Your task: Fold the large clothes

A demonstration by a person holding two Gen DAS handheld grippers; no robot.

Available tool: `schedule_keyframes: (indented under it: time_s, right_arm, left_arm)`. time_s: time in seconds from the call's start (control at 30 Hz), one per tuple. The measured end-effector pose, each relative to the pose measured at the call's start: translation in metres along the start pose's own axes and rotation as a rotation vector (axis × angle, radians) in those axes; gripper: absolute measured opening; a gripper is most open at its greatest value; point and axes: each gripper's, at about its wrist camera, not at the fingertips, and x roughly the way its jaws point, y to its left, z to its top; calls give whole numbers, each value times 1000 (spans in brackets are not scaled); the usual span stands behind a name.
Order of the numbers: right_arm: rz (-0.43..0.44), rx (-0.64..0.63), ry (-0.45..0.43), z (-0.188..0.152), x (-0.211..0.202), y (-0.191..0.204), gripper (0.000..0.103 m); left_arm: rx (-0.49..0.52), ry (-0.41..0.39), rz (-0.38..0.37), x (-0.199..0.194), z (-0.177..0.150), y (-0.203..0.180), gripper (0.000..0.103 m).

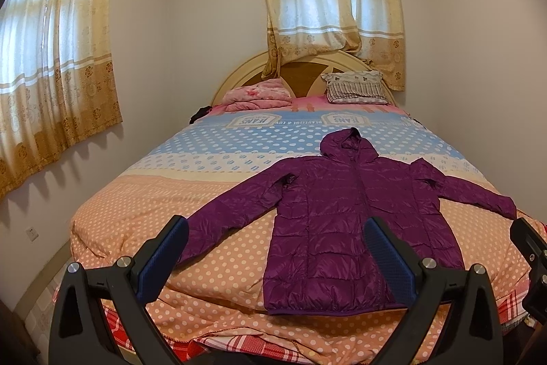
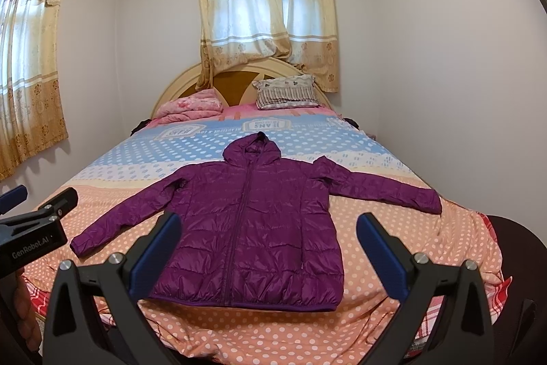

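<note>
Jacket spread flat, no fold begun

The purple hooded jacket (image 2: 249, 224) lies face up on the dotted bedspread (image 2: 307, 330), zipped, both sleeves stretched out sideways (hood toward the headboard). Nothing is folded yet; the whole task remains. The left gripper (image 1: 277, 255) and right gripper (image 2: 268, 253) hover near the hem, jaws spread wide, holding nothing, clear of the cloth

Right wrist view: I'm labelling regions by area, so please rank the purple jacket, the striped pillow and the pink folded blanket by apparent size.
1. Purple jacket, by far the largest.
2 and 3. Striped pillow and pink folded blanket look alike; both lie farther away, so unranked.
</note>
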Motion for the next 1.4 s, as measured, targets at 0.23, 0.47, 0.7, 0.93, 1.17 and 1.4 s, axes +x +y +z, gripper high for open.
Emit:
schedule_keyframes:
  time_s: [0.23, 0.47, 0.7, 0.93, 1.17, 1.4]
  right_arm:
    - [0, 0, 6, -1, 3, -2, 103]
    - [1, 0, 8, -1, 5, -3, 103]
    - [4, -2, 19, -6, 7, -3, 103]
    - [1, 0, 22, -4, 7, -1, 103]
    - [3, 2, 21, -4, 7, -2, 103]
    - [5, 0, 25, -5, 7, 0, 103]
  left_arm:
    - [-3, 3, 1, 2, -1, 2, 102]
    - [-3, 4, 2, 5, -2, 2, 102]
    - [-3, 5, 3, 6, -3, 3, 102]
    - [-3, 5, 3, 7, -5, 3, 102]
    - [-5, 5, 2, 8, -6, 4, 102]
    - [0, 9, 3, 8, -6, 3, 102]
